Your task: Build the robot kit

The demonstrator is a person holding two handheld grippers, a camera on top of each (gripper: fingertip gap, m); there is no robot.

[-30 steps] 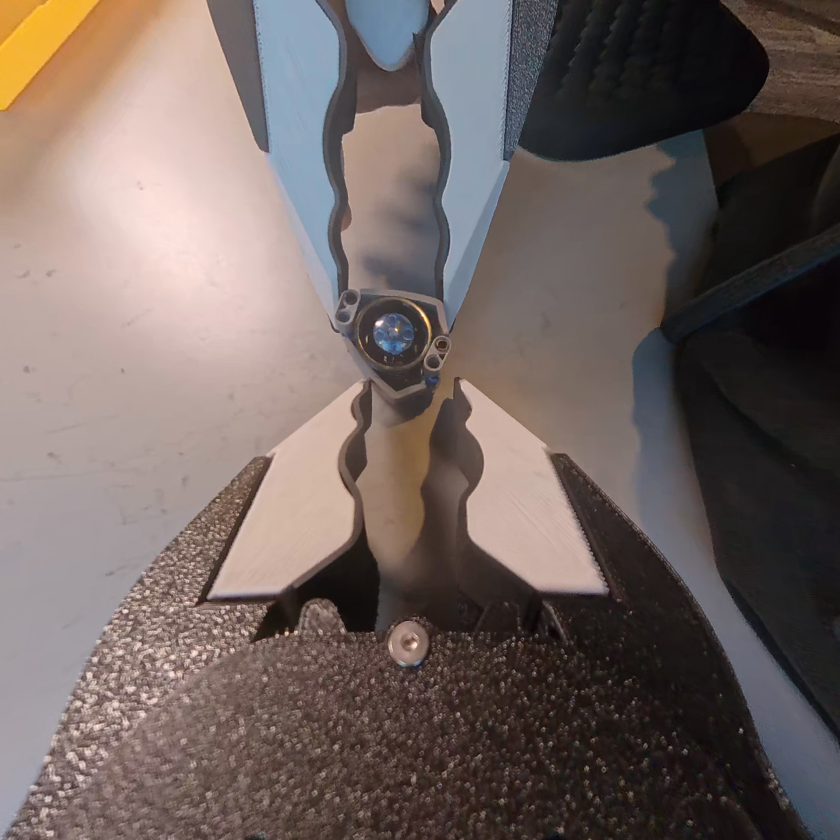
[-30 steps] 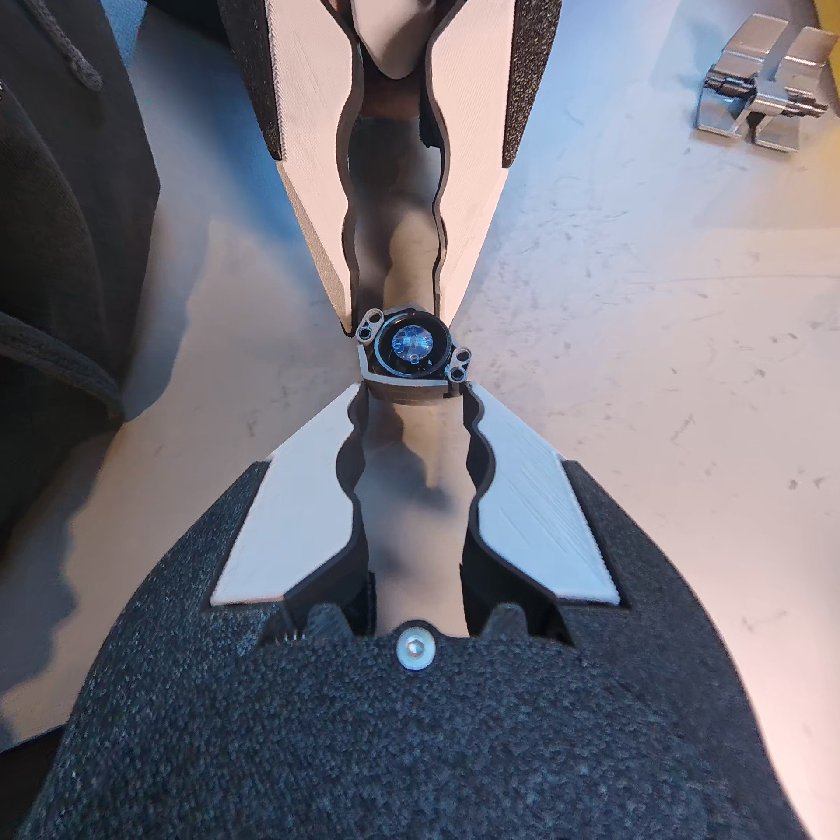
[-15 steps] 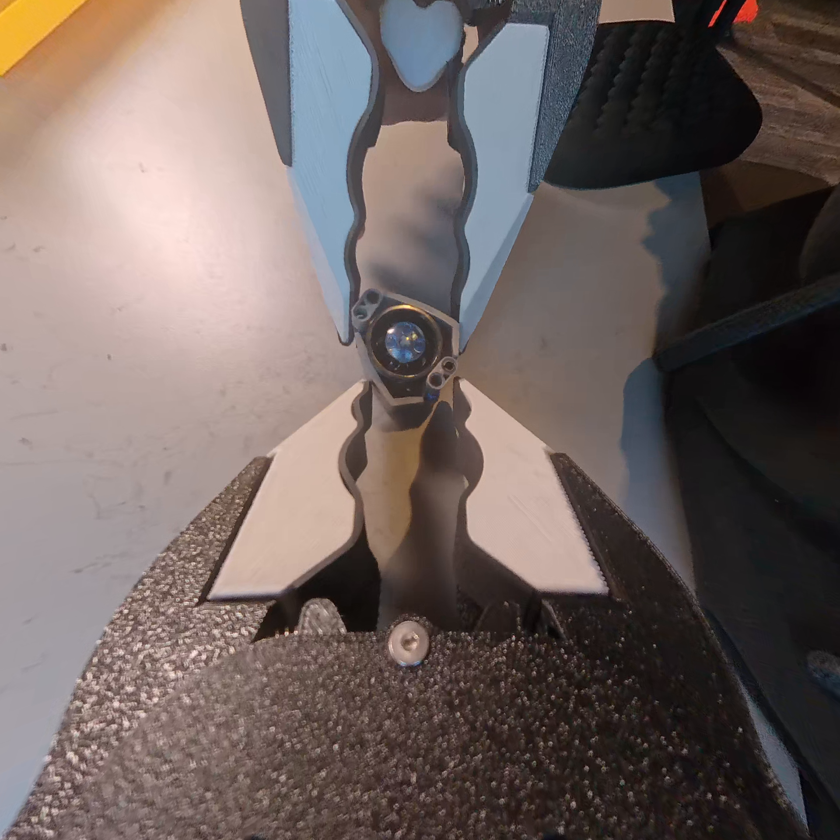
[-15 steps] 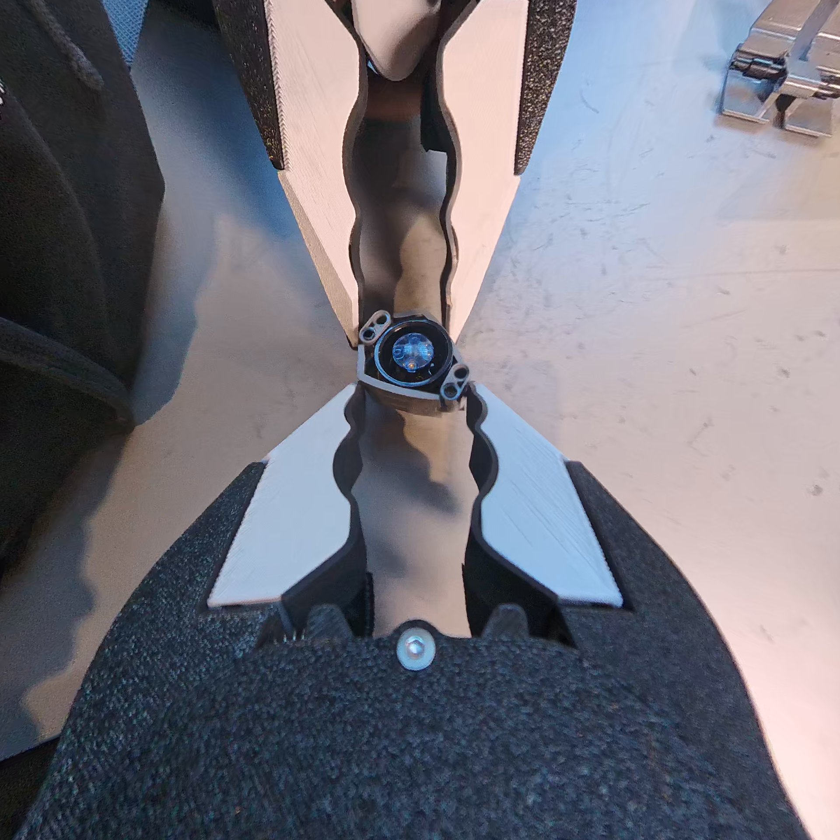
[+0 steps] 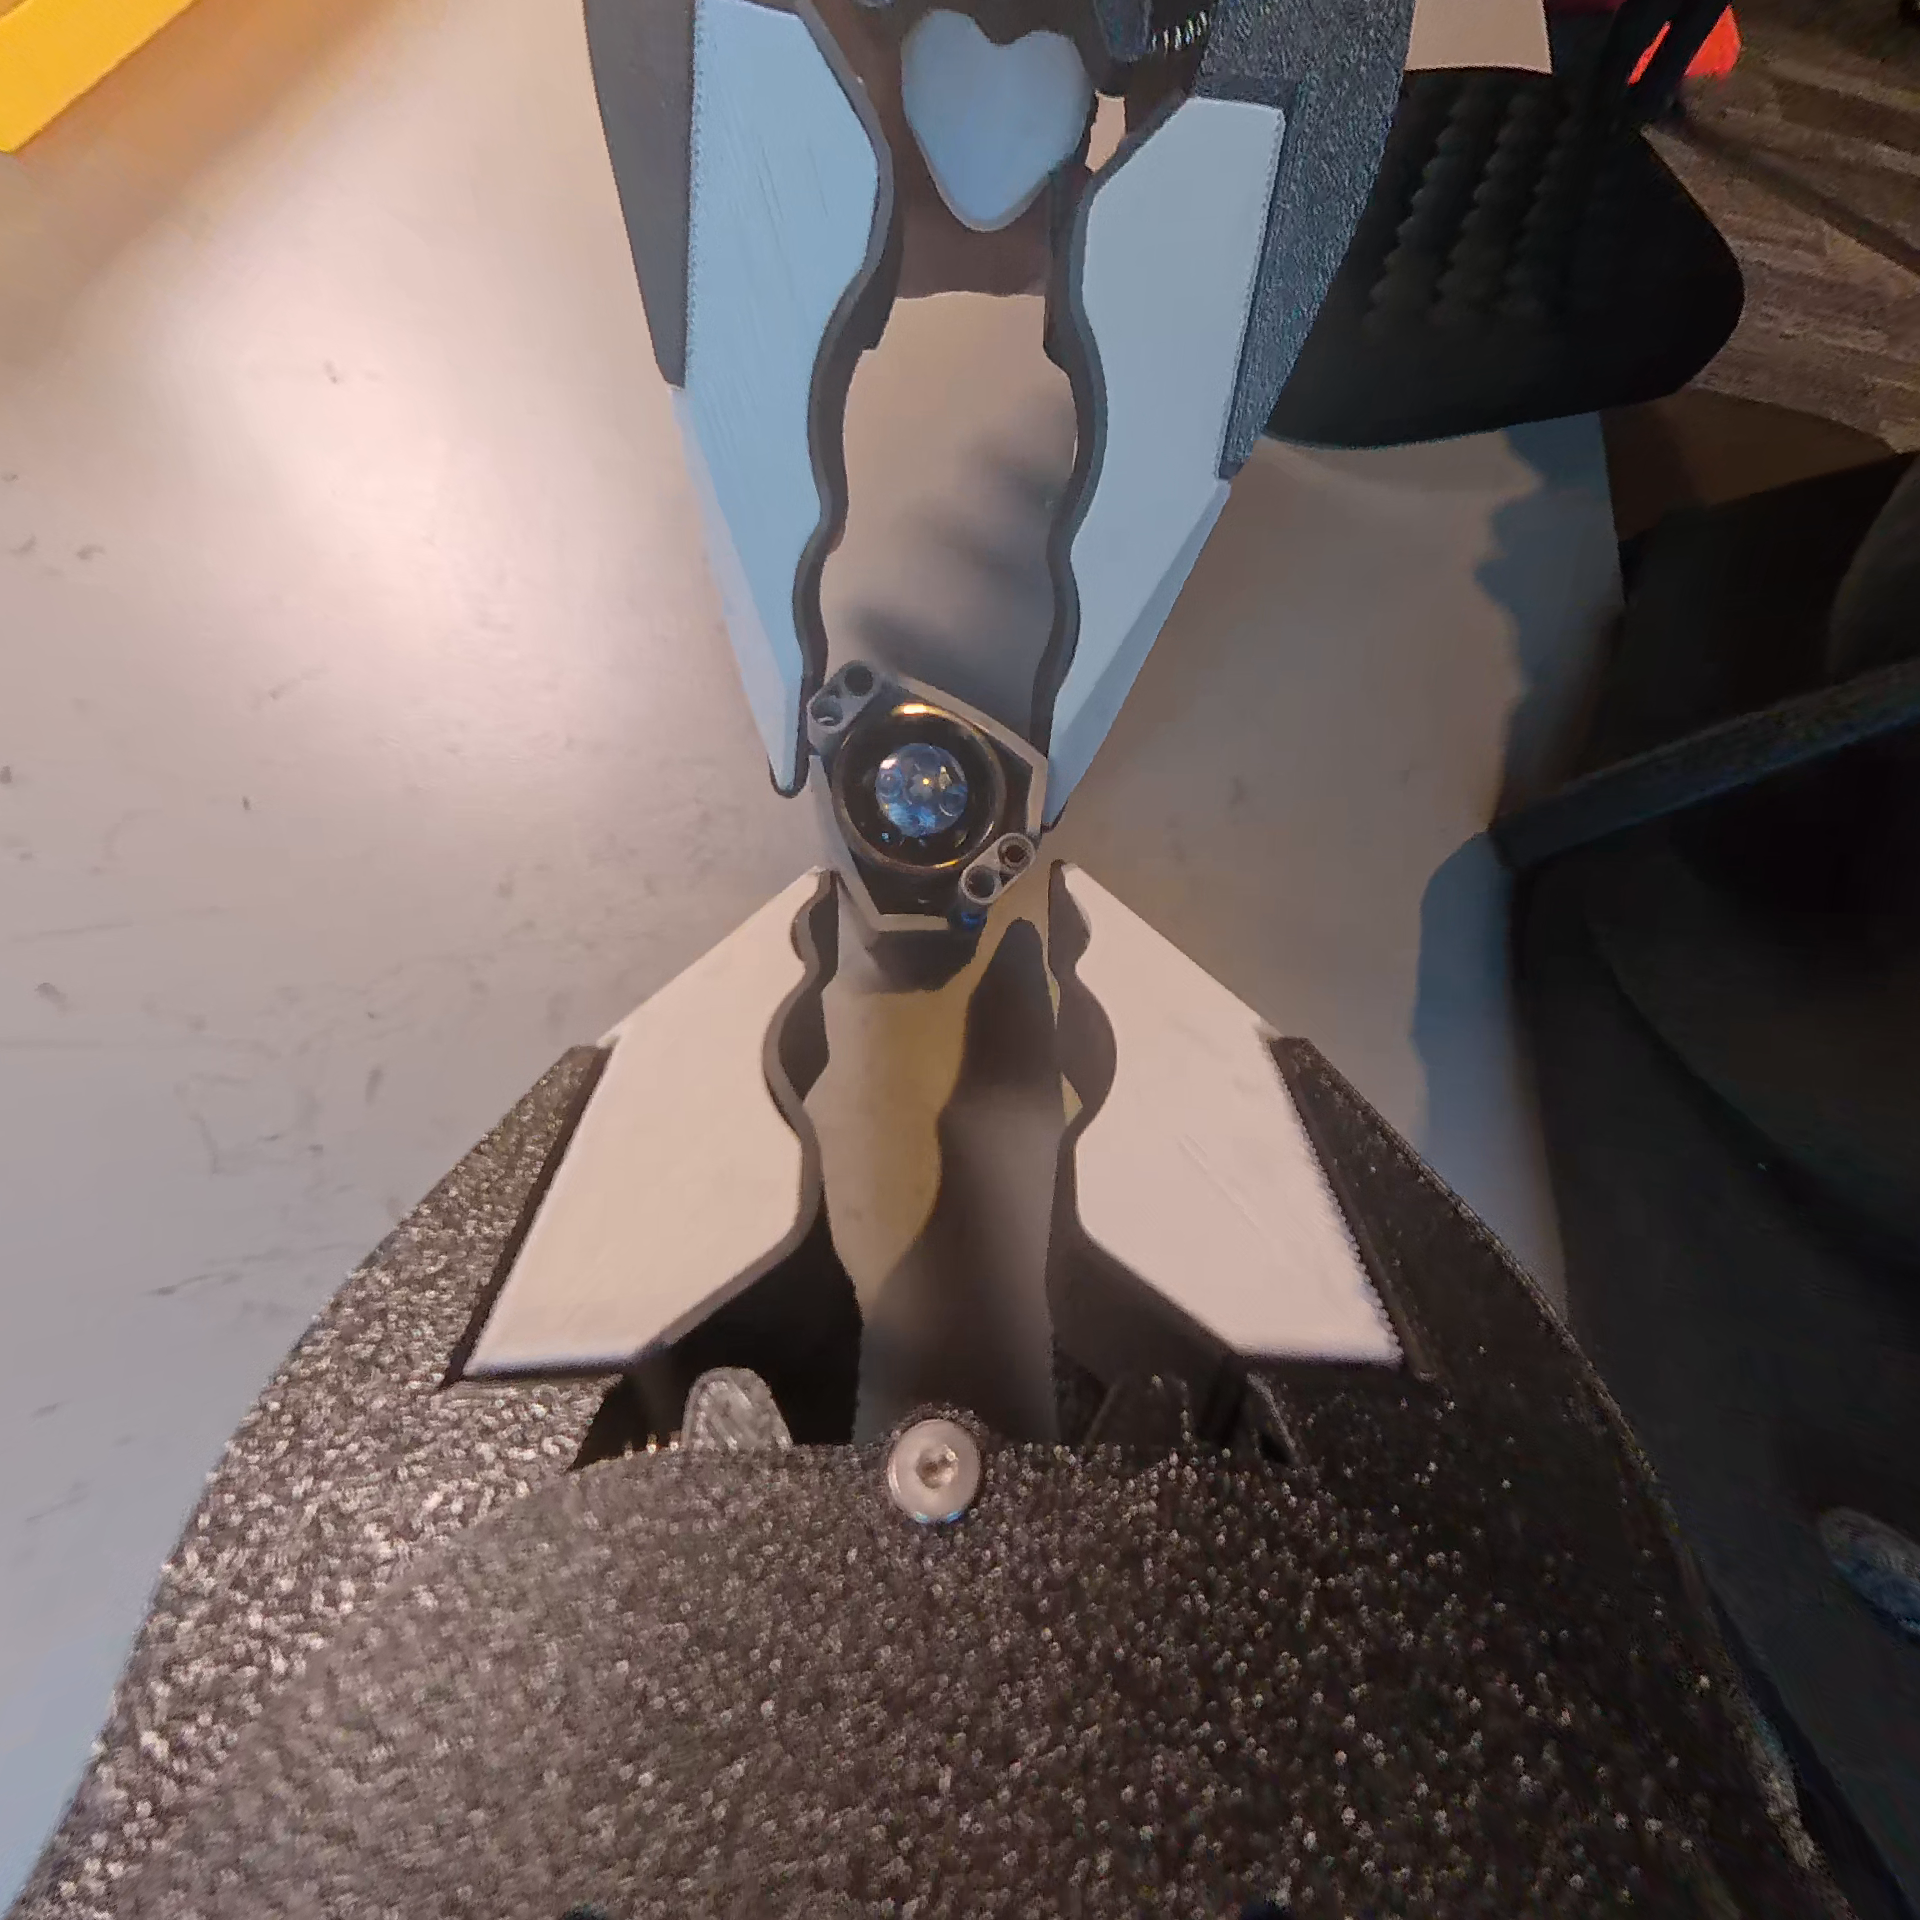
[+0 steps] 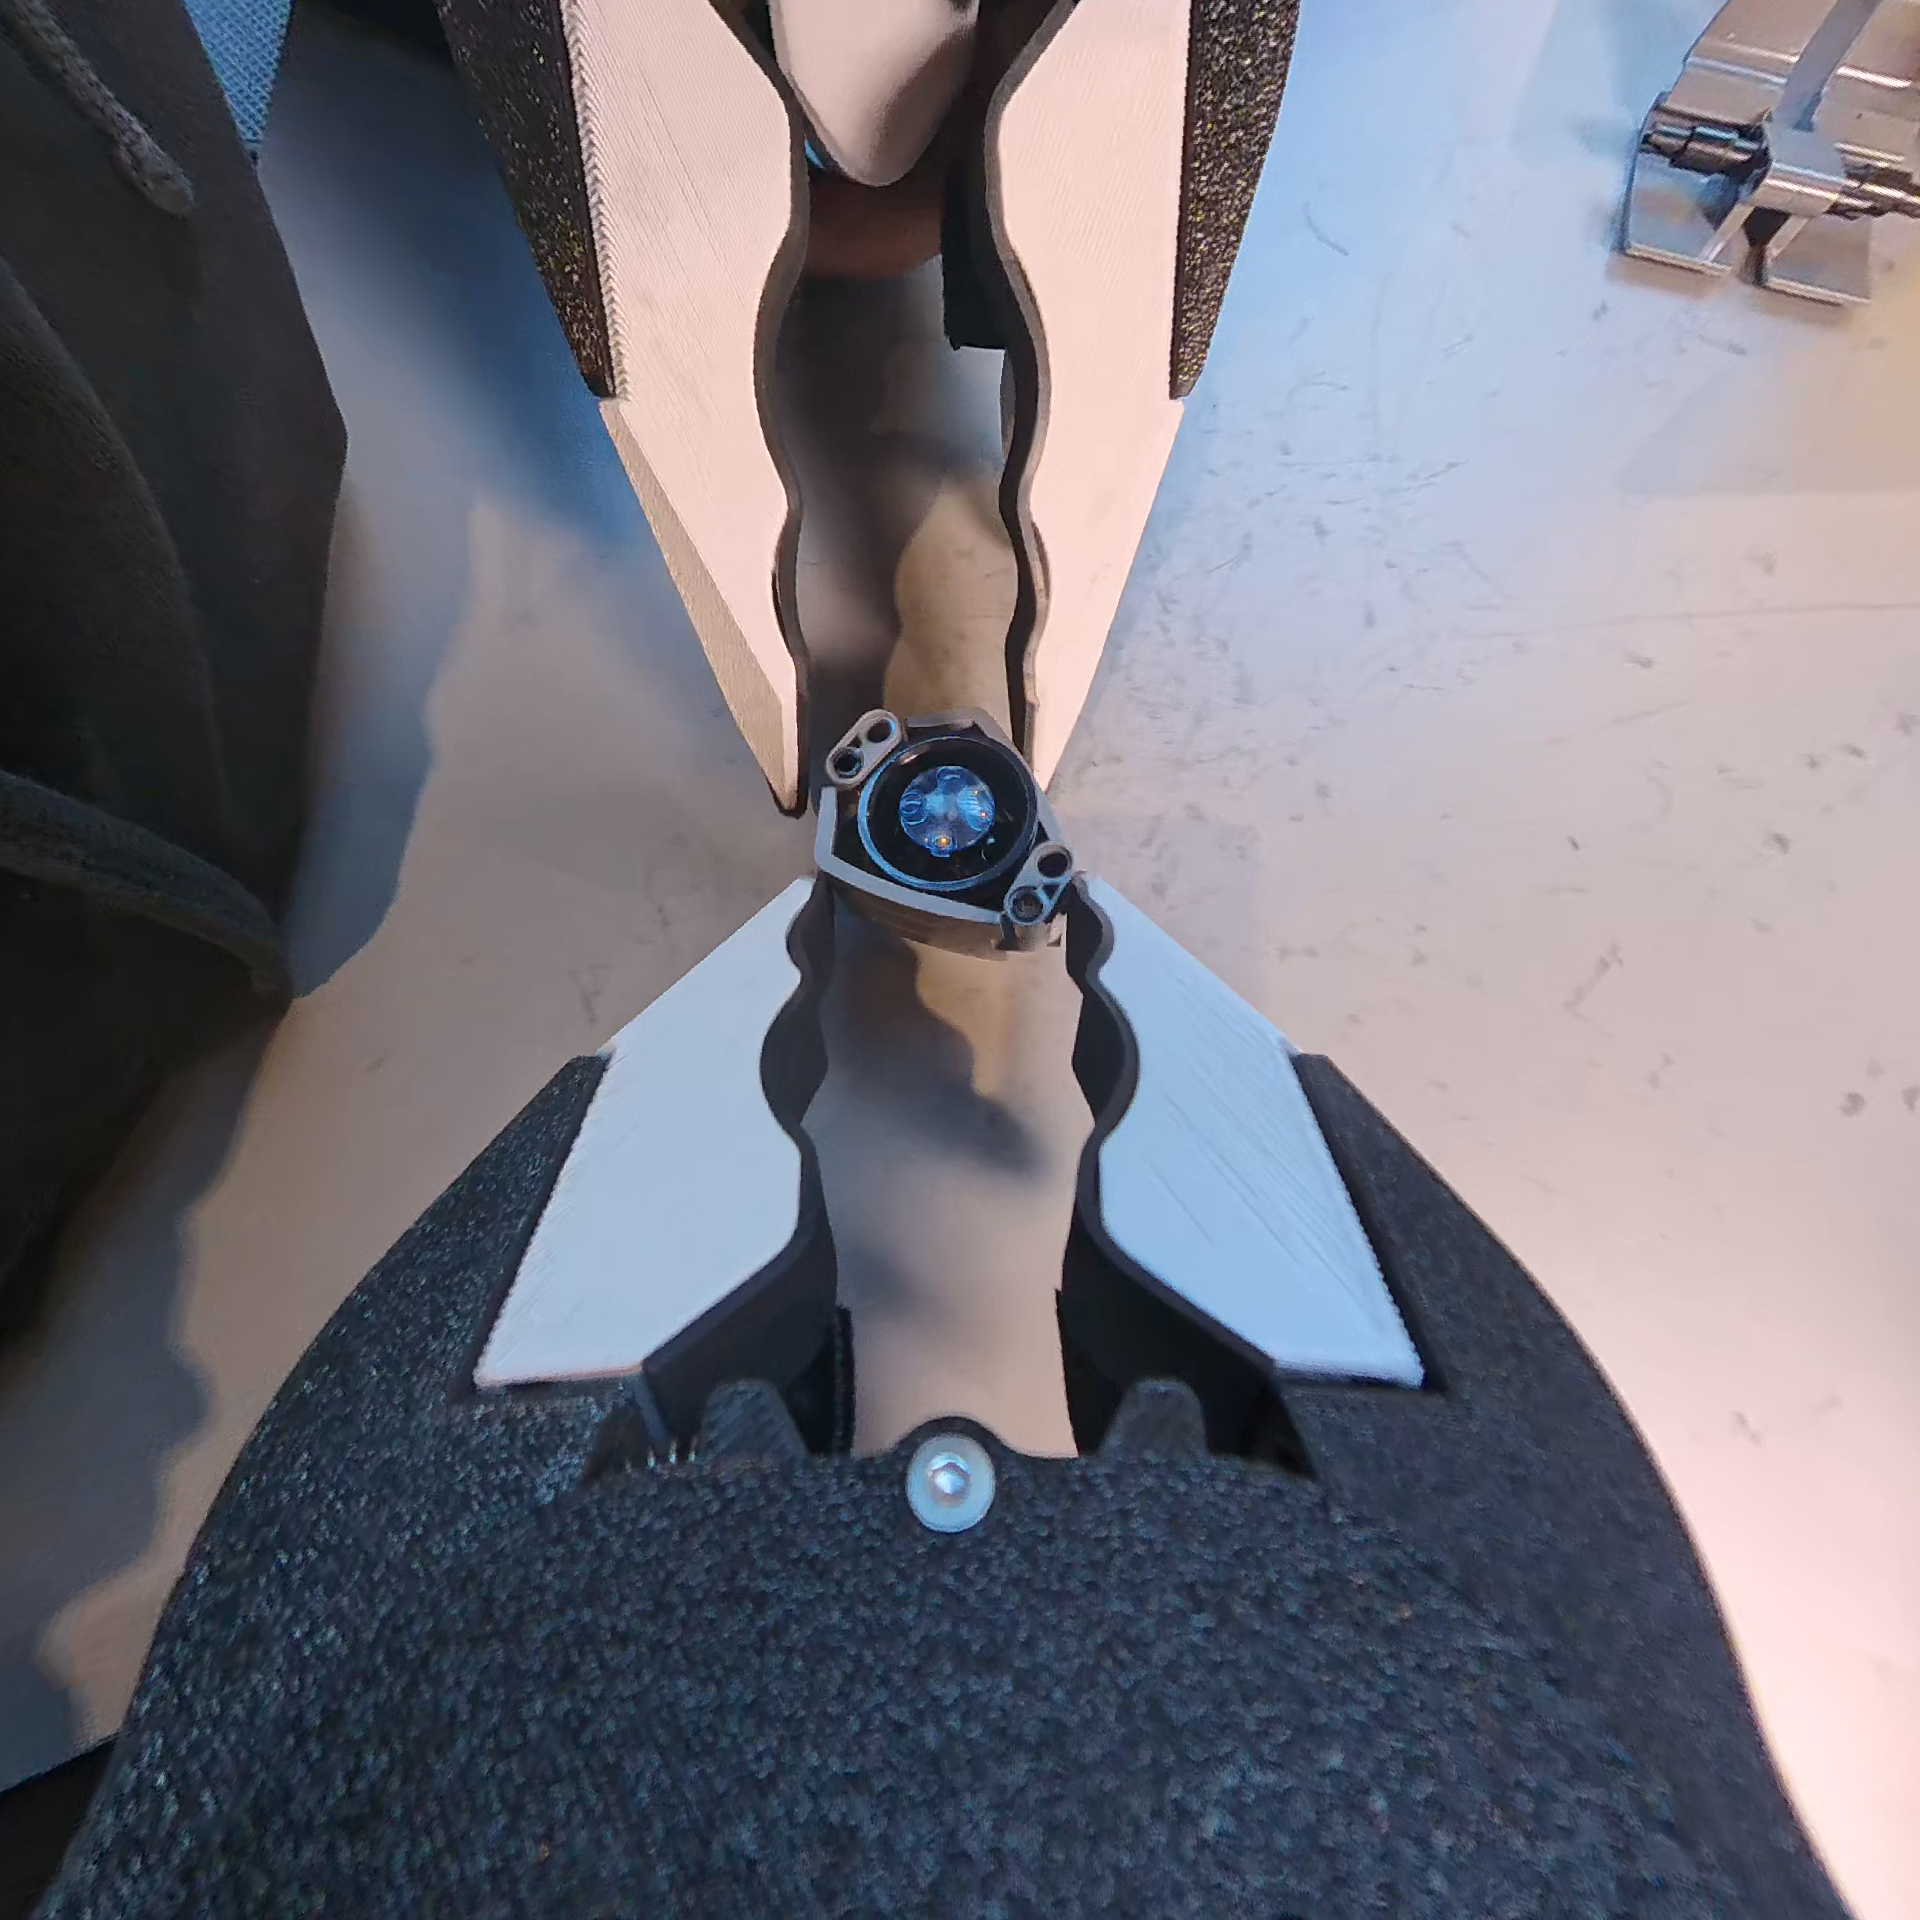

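A small grey three-cornered part with a black ring and a bluish round centre hangs above the pale table. Both grippers hold it from opposite sides. In the left wrist view my left gripper is shut on its near end, and the right gripper's white fingers reach in from the top and clasp its far end. In the right wrist view the part sits in my right gripper, with the left gripper's fingers clasping it from the top.
A black mesh chair seat and dark fabric lie off the table's right edge in the left wrist view. A yellow object is at the top left. In the right wrist view, metal clips lie at the top right and a dark garment at the left. Left and right tips are no more than a few centimetres apart. Left tips and right tips are each some 30 cm from the yellow object.
Both grippers have kept hold of the part and drifted together. The part has turned slightly between them. The metal clips have slid toward the top right of the right wrist view.
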